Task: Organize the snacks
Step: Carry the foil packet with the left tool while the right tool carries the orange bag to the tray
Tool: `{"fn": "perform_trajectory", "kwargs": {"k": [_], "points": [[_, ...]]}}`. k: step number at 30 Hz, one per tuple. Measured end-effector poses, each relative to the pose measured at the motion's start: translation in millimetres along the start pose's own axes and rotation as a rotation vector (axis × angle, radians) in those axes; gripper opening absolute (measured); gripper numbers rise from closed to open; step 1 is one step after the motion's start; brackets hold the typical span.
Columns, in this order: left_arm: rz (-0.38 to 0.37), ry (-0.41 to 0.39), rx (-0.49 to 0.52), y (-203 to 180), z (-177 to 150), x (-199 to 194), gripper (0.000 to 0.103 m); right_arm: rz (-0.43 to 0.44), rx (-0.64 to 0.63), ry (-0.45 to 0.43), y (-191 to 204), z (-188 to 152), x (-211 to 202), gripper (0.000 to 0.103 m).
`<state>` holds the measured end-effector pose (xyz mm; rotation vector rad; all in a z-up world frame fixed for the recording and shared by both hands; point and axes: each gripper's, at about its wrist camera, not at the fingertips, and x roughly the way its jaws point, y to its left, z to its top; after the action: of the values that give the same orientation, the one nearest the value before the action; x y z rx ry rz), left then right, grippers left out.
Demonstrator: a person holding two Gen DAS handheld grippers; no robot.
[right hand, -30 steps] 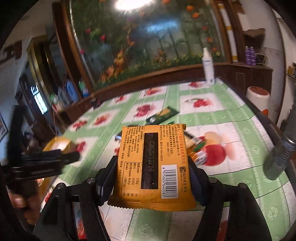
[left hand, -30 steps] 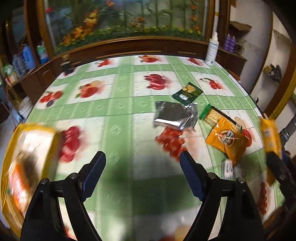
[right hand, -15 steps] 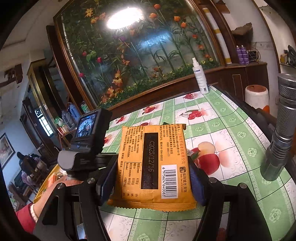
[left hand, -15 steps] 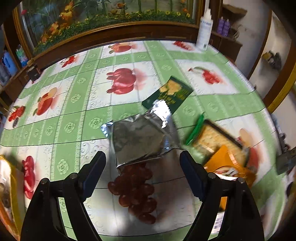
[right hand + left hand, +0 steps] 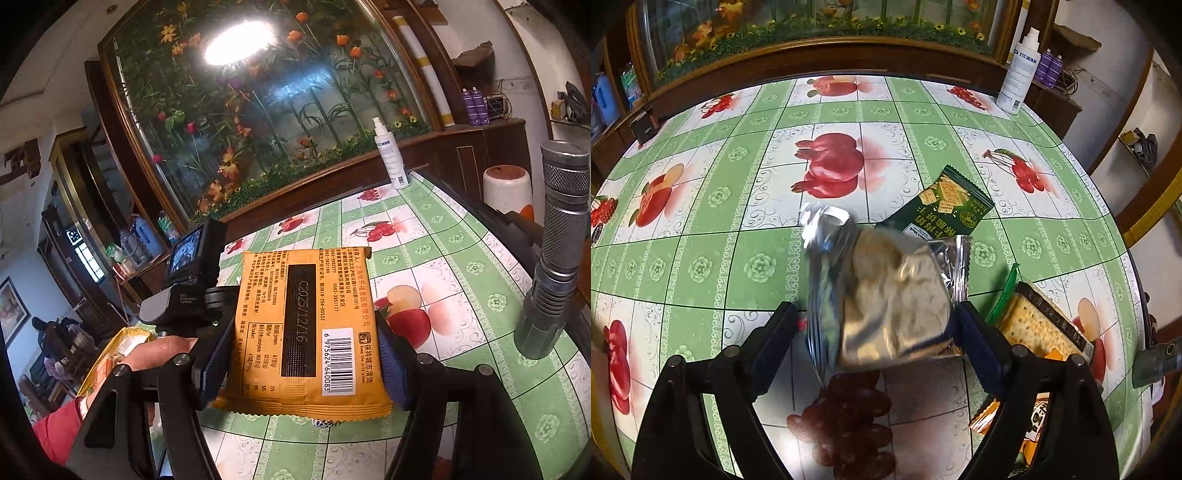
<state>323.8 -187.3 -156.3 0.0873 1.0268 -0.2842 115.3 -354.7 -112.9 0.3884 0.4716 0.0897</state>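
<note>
My left gripper [image 5: 877,323] is open, with a crumpled silver foil snack packet [image 5: 886,295] lying on the table between its fingers. A dark green cracker packet [image 5: 942,206] lies just beyond it. A cracker pack with a dark wrapper [image 5: 1041,325] and orange packets [image 5: 1034,417] lie to the right. My right gripper [image 5: 306,354] is shut on an orange snack packet [image 5: 306,328], held above the table with its barcode side facing the camera. The left gripper's body and hand [image 5: 173,314] show in the right wrist view.
The round table has a green fruit-print cloth [image 5: 738,206]. A white spray bottle [image 5: 1019,70] stands at the far right edge. A yellow box [image 5: 118,350] with snacks sits at the left. A metal flashlight [image 5: 554,251] stands at the right. A wooden cabinet with flowers runs behind.
My left gripper has moved forward over the table until the silver packet lies between its open fingers. My right gripper has kept hold of the orange packet and tilted upward.
</note>
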Motion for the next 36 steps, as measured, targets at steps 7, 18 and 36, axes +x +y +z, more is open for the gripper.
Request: {"fn": "perform_trajectory", "kwargs": {"k": [7, 18, 36], "points": [[-0.044, -0.011, -0.027, 21, -17, -21, 0.013, -0.009, -0.019, 0.004, 4, -1, 1, 0.071], [-0.057, -0.155, -0.098, 77, -104, -125, 0.008, 0.054, -0.126, 0.019, 30, -8, 5, 0.071], [0.071, -0.356, -0.347, 213, -192, -249, 0.007, 0.449, -0.085, 0.221, 167, -47, 48, 0.07]]}}
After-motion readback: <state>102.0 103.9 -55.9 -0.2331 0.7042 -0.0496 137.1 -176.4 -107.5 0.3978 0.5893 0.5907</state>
